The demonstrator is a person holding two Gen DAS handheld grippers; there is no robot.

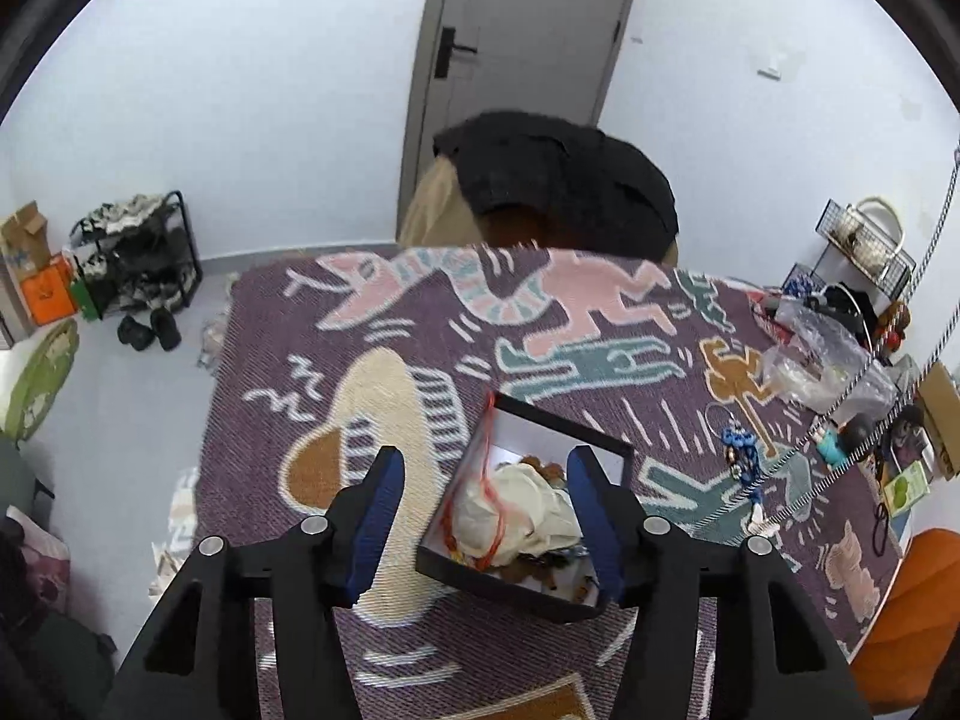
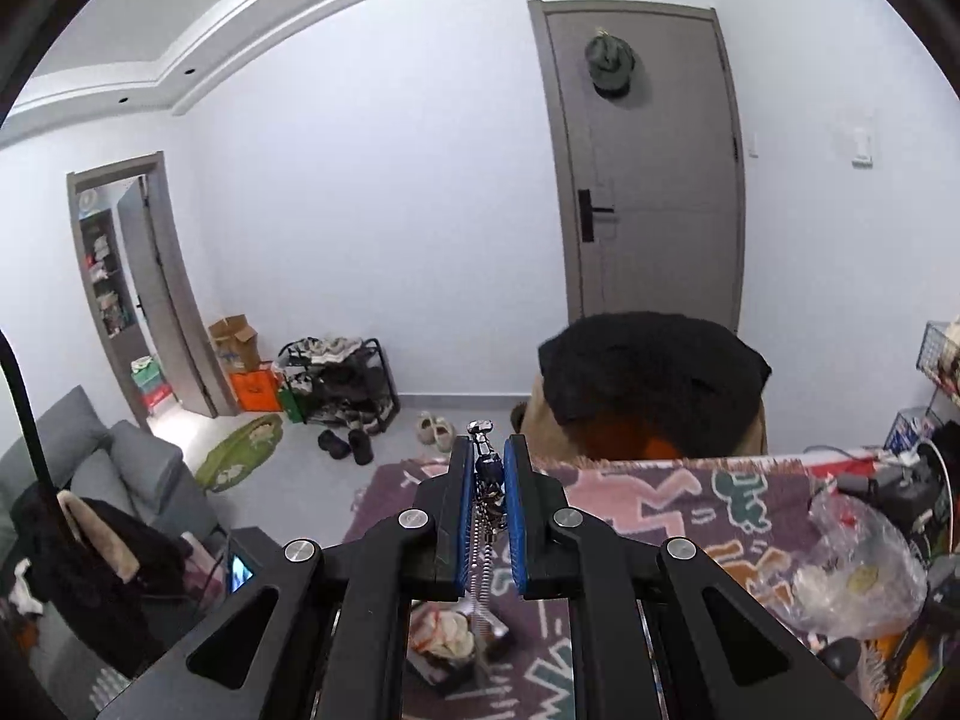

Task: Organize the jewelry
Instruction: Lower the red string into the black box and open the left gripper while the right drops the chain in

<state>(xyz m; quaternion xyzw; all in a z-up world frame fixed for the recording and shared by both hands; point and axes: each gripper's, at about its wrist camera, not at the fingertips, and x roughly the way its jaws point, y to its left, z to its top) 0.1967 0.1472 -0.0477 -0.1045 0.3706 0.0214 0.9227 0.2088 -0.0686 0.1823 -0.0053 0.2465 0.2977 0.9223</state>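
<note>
A black jewelry box (image 1: 600,439) with a white inside sits open on the patterned purple cloth (image 1: 372,312). It holds a cream pouch (image 1: 528,504), a red cord and small brown pieces. My left gripper (image 1: 483,483) is open and empty just above the box. My right gripper (image 2: 487,456) is shut on a silver chain (image 2: 483,564) with a blue bead, held high; the chain hangs down toward the box (image 2: 444,681). In the left wrist view the chain (image 1: 864,408) runs down the right side. A blue beaded keychain (image 1: 741,450) lies right of the box.
Clear plastic bags (image 1: 822,360) and clutter sit at the table's right edge, with a wire rack (image 1: 864,240) behind. A chair with a black garment (image 1: 564,180) stands at the far side. A shoe rack (image 2: 342,384) and sofa (image 2: 108,468) are on the left.
</note>
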